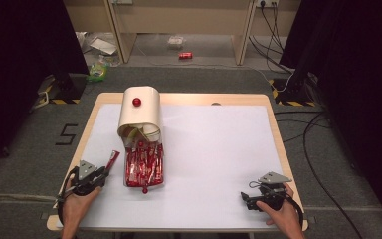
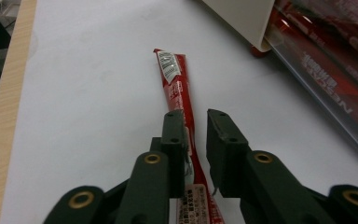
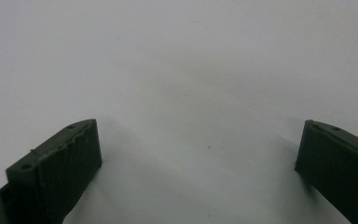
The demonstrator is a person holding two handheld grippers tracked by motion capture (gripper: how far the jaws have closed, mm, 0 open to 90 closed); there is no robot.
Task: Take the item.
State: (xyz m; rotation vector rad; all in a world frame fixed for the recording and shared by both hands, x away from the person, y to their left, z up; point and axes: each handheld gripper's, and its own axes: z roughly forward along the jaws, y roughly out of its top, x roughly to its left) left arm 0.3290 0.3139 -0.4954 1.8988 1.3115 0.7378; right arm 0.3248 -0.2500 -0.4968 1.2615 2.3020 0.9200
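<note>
Left gripper (image 2: 196,121) jaws parted narrowly, long red foil stick sachet (image 2: 179,100) lying between the pads on the white surface (image 2: 88,93), not visibly pinched; long axis running straight ahead along the jaws. Beyond, to the right: clear plastic tray of red sachets (image 1: 144,167) under the cream lidded box (image 1: 139,112). Right gripper (image 3: 198,154) jaws wide open, empty, well apart.

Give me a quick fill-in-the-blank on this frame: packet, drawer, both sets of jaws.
1. The red stick packet between the left gripper's jaws lies on the ____ table cover.
2. The right gripper's jaws stand wide ____ with nothing between them.
3. The clear drawer pulled out of the cream cabinet holds many ____ packets.
4. The knob on the cabinet is ____.

Missing words: white; open; red; red
</note>
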